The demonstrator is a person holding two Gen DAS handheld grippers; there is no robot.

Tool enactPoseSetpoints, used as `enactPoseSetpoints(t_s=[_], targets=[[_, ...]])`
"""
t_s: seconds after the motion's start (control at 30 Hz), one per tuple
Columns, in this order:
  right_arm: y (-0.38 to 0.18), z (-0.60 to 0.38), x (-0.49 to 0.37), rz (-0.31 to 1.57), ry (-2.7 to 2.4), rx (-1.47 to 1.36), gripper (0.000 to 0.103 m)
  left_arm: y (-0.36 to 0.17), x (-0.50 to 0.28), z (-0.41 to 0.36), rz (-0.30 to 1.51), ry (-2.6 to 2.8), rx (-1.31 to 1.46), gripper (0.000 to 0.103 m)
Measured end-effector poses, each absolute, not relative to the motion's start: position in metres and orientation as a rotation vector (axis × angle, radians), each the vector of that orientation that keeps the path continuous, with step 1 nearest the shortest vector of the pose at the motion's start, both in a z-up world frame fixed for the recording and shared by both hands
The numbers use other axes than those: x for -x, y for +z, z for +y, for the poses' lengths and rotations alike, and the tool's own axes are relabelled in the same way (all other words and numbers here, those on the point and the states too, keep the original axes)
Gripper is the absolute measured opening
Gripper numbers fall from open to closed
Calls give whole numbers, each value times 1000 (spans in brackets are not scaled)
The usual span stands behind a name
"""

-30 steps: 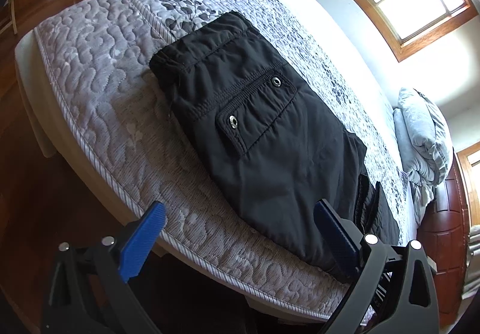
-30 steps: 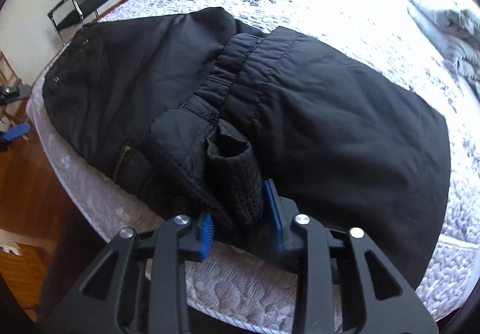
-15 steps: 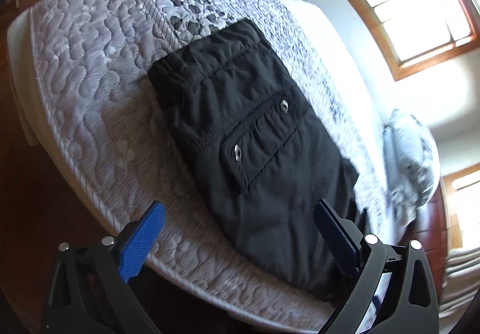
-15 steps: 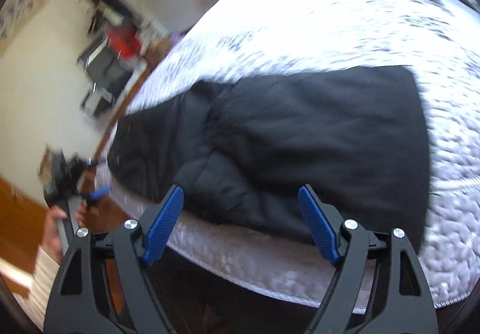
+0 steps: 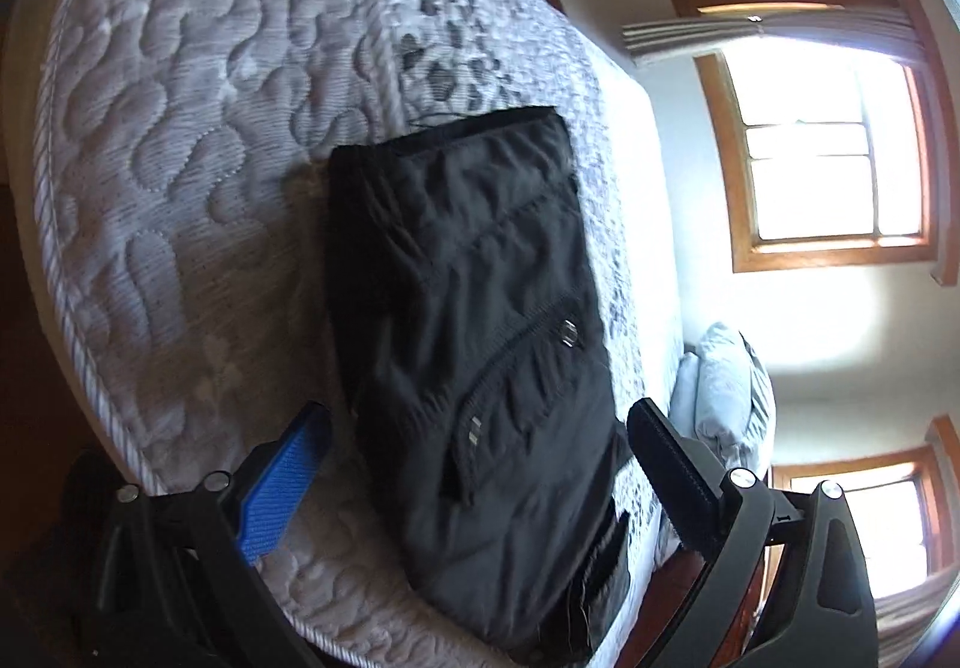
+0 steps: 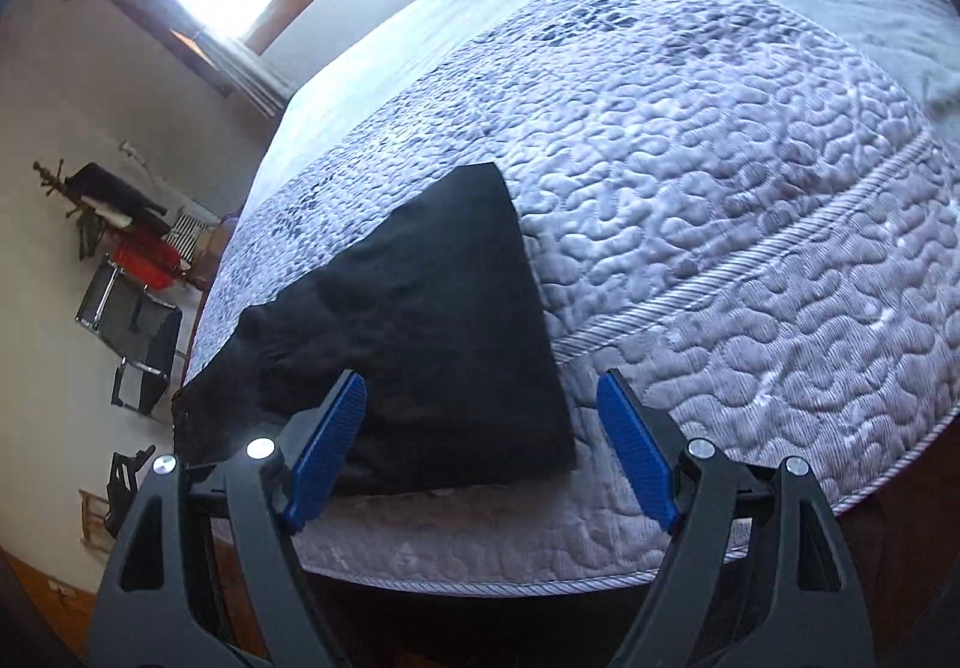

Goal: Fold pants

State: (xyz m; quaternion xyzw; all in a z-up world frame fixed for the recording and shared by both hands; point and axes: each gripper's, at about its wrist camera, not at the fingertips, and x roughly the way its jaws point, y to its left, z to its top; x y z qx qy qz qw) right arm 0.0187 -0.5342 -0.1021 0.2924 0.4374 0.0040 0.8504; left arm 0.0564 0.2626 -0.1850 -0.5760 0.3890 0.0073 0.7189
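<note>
Both claws, left gripper (image 5: 480, 452) and right gripper (image 6: 480, 446), spread wide, clamping nothing. Folded black pants (image 6: 414, 332) lay near mattress (image 6: 750, 248) front edge, bare quilt rightward. No legible writing.

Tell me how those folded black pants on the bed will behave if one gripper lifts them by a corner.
The pants look soft and puffy, so they would probably droop and unfold. The stacked layers lie loose, so they may slide apart. The quilted mattress likely adds drag if pushed.
</note>
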Motion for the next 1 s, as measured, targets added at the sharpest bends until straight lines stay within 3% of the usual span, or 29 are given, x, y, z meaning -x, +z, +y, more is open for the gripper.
enactPoseSetpoints(t_s=[0.27,0.77,1.0], targets=[[-103,-527,-26,934,3,-572,80,-217,-72,257,840,-25,1400,99],[-96,-509,-41,946,22,-509,80,-213,-94,236,769,-105,1489,98],[-97,-505,-41,952,24,-490,80,-231,-102,234,879,-25,1478,68]])
